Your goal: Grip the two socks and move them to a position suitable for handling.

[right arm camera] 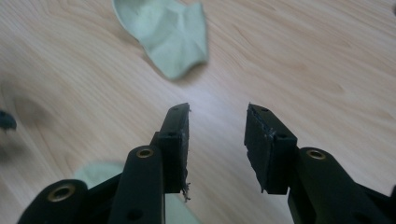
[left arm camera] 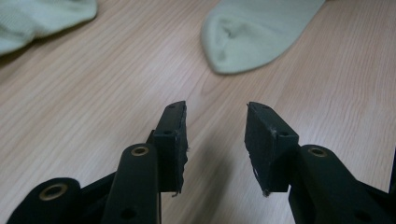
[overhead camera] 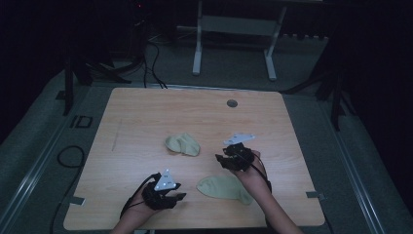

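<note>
Left hand-held gripper: at about 7 o'clock on the worktop, near the front edge; the forearm comes in from the bottom and the jaws point toward 3 o'clock, at the near sock. Its jaws stand partly apart with bare wood between them and nothing held.
Right hand-held gripper: at about 4 o'clock from the worktop's middle, the hand beneath it and the forearm running down to the bottom edge; the jaws point toward 9 o'clock, at the far sock. Its jaws too stand partly apart, with only bare worktop between the pads.
Near sock: pale green, lying flat at 6 o'clock between the two hands, just beside the right wrist; in the left gripper view its rounded end lies ahead of the jaws, not touching them.
Far sock: pale green and crumpled, close to the worktop's middle; in the right gripper view it lies at 11 o'clock of the jaws, well ahead of them.
Writing: the letters "ID" show on the grey floor left of the worktop.
Hard to make out: the room behind the worktop is dark; the right gripper view is blurred at its left edge, and the near sock is cut off at its bottom edge.
</note>
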`<state>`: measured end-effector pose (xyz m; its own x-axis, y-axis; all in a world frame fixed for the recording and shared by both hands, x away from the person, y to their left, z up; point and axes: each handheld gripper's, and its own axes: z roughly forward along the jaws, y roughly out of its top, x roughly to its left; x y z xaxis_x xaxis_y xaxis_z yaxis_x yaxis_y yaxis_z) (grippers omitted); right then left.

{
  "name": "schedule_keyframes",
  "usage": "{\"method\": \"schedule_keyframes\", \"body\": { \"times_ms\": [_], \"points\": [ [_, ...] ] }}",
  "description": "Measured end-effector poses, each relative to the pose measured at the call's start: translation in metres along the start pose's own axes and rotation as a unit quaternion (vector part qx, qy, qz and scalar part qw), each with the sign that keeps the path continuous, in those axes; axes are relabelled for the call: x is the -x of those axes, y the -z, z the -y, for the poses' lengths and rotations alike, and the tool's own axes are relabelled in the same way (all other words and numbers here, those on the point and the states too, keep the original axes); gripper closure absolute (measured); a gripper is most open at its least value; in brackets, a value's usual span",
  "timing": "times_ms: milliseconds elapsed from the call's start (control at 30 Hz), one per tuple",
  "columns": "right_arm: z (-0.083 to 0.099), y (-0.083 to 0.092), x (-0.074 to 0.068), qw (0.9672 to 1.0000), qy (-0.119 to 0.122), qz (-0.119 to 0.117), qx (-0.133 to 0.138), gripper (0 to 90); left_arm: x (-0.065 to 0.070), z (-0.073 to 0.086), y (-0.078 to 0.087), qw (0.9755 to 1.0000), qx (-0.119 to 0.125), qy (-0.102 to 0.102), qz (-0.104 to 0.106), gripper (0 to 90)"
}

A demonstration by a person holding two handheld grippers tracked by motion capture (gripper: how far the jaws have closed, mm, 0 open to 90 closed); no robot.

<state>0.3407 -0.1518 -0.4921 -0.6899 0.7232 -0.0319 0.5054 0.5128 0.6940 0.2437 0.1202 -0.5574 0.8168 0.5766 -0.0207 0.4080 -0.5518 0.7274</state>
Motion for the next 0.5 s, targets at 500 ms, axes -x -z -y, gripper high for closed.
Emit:
{"method": "schedule_keyframes", "body": {
  "times_ms": [500],
  "points": [
    [-0.064,-0.076,-0.04,0.9991,0.017,-0.028,-0.027,57.7,-0.01,0.015,0.006,0.9998,-0.003,0.016,-0.013,59.3]
  ]
}}
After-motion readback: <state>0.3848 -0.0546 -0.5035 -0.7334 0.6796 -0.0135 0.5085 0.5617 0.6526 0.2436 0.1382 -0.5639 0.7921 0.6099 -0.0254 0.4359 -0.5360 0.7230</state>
